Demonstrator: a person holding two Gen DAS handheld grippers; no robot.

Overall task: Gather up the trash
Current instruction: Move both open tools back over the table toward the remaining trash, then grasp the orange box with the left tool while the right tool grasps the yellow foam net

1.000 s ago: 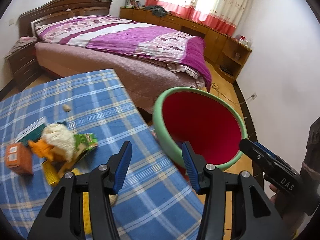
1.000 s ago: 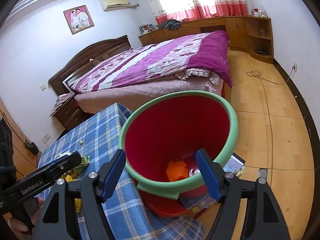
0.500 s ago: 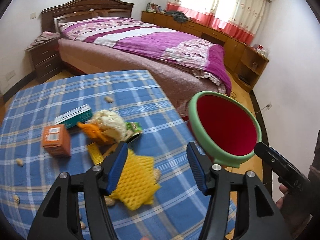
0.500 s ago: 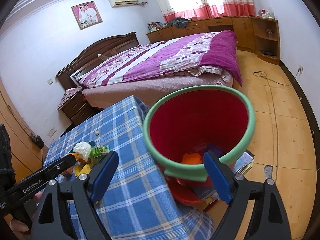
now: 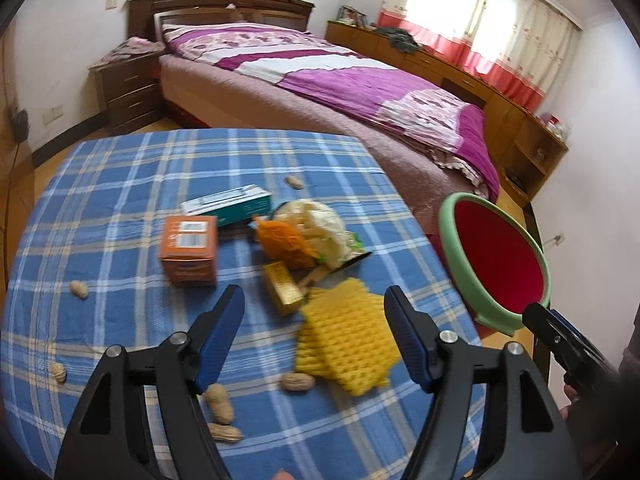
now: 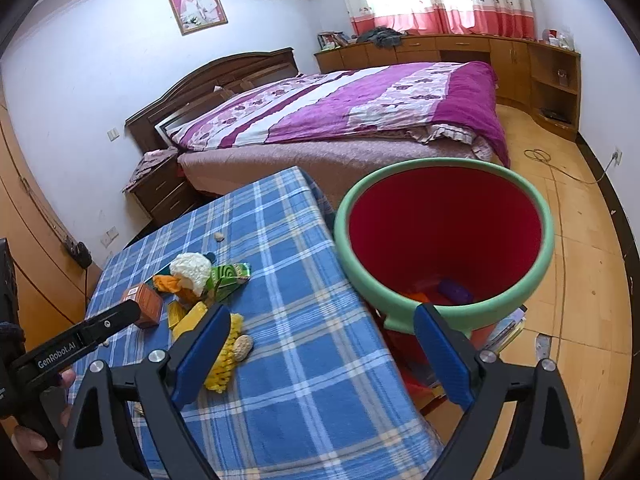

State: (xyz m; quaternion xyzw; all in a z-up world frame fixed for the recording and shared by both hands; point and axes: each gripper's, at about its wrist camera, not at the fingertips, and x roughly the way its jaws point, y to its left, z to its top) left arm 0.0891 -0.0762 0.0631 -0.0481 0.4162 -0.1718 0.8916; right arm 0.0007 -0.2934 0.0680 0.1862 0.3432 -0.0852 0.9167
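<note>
On the counter (image 5: 120, 184), trash sits in a pile | left gripper (image 5: 314, 334) jaws wide apart, empty, over yellow foam net (image 5: 346, 338) | right gripper (image 6: 320, 356) spread, empty, near bin (image 6: 444, 240) | go down slowly, pinch the net's middle.

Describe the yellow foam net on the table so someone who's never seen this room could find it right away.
Start at the blue plaid table beside the bed. Near its edge closest to the red bin lies the yellow foam net, in front of the trash pile. It alone is flat, bright yellow, with a honeycomb mesh.
</note>
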